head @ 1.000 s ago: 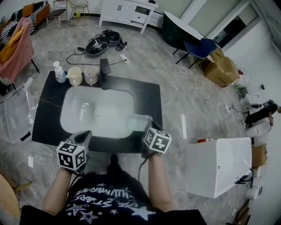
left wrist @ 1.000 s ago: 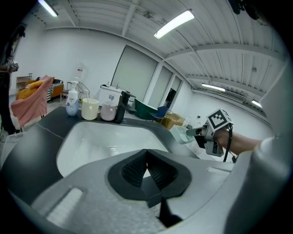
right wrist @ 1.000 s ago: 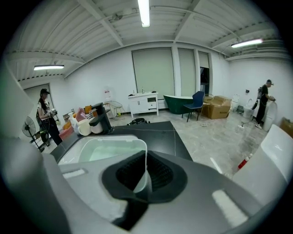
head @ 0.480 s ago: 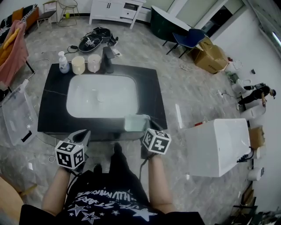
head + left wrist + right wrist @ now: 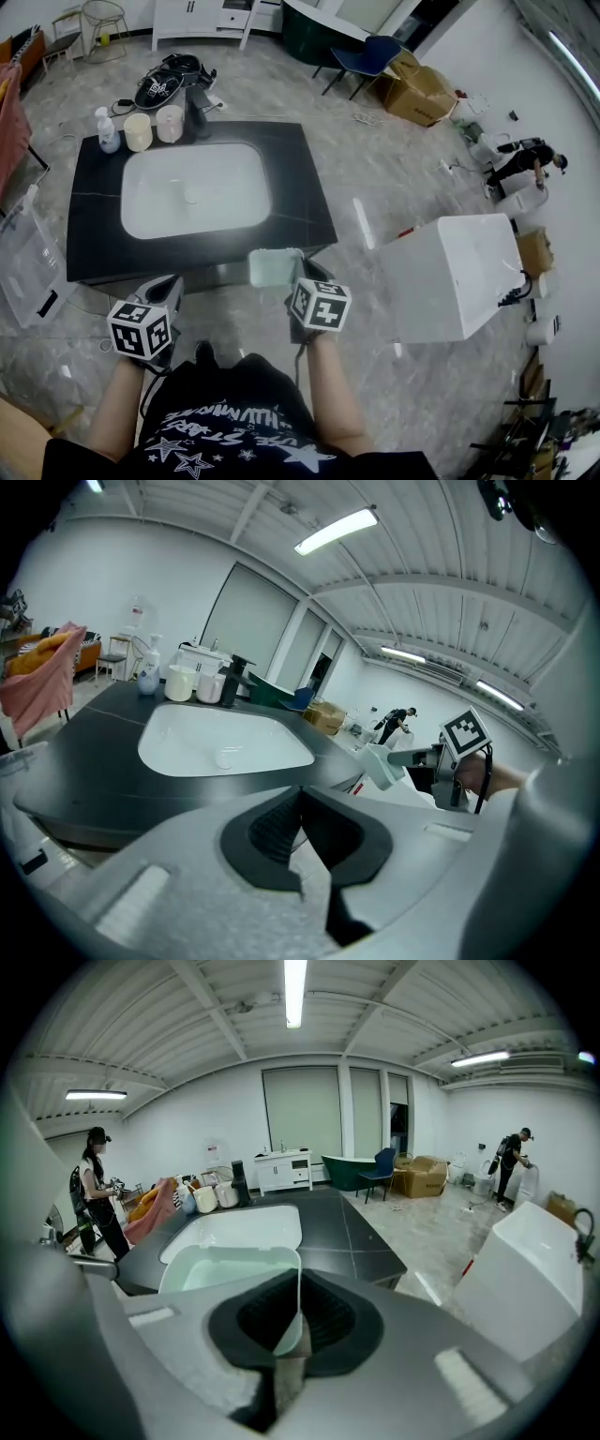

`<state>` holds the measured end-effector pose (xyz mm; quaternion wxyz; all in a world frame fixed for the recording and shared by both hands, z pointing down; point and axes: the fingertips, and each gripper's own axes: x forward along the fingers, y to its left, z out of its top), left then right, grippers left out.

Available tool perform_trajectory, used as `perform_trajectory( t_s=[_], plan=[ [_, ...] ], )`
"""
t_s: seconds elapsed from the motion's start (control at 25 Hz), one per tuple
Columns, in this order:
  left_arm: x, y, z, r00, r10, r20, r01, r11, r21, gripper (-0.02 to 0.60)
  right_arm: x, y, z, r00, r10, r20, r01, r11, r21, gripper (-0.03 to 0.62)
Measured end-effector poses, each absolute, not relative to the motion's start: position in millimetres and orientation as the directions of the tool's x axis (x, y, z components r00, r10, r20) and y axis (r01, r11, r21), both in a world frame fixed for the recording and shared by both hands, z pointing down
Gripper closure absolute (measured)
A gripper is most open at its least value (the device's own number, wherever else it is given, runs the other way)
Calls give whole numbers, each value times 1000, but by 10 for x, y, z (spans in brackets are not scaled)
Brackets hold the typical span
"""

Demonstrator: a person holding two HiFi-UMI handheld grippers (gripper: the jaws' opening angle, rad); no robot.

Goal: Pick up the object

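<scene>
A pale green translucent square tub (image 5: 273, 267) hangs in the air just off the front edge of the black sink counter (image 5: 305, 192). My right gripper (image 5: 296, 278) is shut on the tub's near wall. In the right gripper view that thin wall (image 5: 292, 1309) stands between the jaws of the right gripper (image 5: 292, 1335). My left gripper (image 5: 169, 292) is low at the left, in front of the counter, shut with nothing in it. The left gripper view shows the left gripper (image 5: 302, 829) with its jaws together, and the tub (image 5: 380, 766) off to the right.
The counter holds a white basin (image 5: 192, 187), a black faucet (image 5: 197, 114), two cream cups (image 5: 138, 131) and a soap bottle (image 5: 107, 131). A white box-like unit (image 5: 459, 277) stands to my right, a clear bin (image 5: 23, 267) to my left. A person (image 5: 525, 155) stands far right.
I have backed away from the counter with both grippers. The tub, held in the right gripper, has come off the counter's front edge. The left gripper stays shut and empty.
</scene>
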<state>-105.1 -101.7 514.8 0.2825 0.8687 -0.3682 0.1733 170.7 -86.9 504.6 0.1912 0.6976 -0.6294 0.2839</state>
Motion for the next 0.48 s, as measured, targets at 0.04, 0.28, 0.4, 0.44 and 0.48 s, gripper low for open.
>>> perform_trajectory(
  t_s=[0.04, 0.28, 0.4, 0.44, 0.48],
  plan=[
    [-1020, -999, 5146, 671, -540, 507, -735, -571, 365, 574, 1718, -849, 5045, 45, -771, 636, -987, -134, -92, 583],
    [-825, -791, 5126, 664, -545, 511, -741, -571, 354, 574, 1813, -644, 5068, 17, -777, 629, -986, -119, -120, 583],
    [-746, -610, 5135, 656, -549, 518, -749, -560, 355, 574, 1858, -449, 5124, 0, -775, 631, -984, -114, -139, 583],
    [-722, -537, 5135, 652, -550, 522, -752, -556, 354, 574, 1877, -372, 5143, -5, -774, 633, -983, -112, -144, 583],
    [-699, -463, 5129, 648, -552, 524, -756, -551, 354, 574, 1899, -295, 5159, -10, -773, 635, -983, -110, -149, 583]
  ],
)
